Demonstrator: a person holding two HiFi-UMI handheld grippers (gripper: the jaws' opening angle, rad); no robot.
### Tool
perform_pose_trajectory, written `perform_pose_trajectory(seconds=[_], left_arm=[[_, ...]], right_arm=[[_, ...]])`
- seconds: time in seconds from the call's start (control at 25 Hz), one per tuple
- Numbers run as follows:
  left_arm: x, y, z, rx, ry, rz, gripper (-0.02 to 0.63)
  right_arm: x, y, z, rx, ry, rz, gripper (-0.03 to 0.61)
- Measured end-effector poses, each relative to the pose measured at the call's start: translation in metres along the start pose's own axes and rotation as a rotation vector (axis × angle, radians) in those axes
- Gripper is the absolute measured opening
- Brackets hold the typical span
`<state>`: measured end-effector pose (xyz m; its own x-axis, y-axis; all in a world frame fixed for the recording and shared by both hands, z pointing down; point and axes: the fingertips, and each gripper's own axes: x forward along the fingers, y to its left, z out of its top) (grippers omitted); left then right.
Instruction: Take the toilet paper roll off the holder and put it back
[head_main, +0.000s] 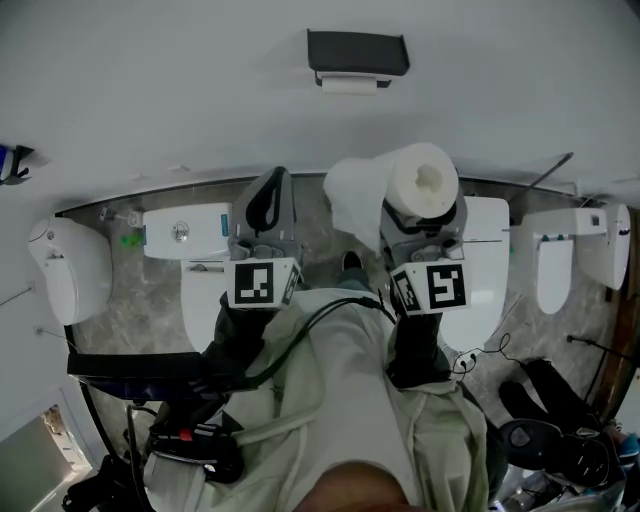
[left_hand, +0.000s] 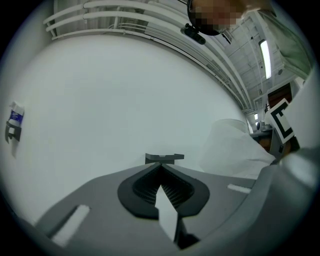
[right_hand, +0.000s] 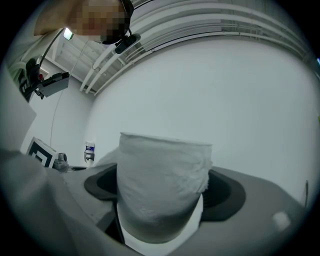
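White soft tissue, wound into a cylindrical toilet paper roll (head_main: 423, 180), sits clamped by its sides in the right gripper (head_main: 424, 220). The dark wall-mounted holder (head_main: 357, 52) is well apart at 11 o'clock. The roll looks light and crushable, so gentle pressure across the wound sides suits it. A loose tail (head_main: 352, 195) hangs at 9 o'clock. The left gripper (head_main: 266, 195) has its jaws pressed together on nothing.

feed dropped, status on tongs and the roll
Right tongs shut on toilet paper roll, away from wall holder. Left tongs shut, empty. Nothing in the way.
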<state>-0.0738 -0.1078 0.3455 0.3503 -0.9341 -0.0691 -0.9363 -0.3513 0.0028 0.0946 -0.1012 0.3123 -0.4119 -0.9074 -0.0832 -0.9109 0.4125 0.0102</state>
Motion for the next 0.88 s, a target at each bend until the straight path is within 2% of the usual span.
perform_pose_trajectory(seconds=[0.88], left_arm=[[0.002, -0.003, -0.002, 0.019, 0.016, -0.016, 0.006]], right_arm=[[0.001, 0.001, -0.015, 0.017, 0.035, 0.006, 0.479]])
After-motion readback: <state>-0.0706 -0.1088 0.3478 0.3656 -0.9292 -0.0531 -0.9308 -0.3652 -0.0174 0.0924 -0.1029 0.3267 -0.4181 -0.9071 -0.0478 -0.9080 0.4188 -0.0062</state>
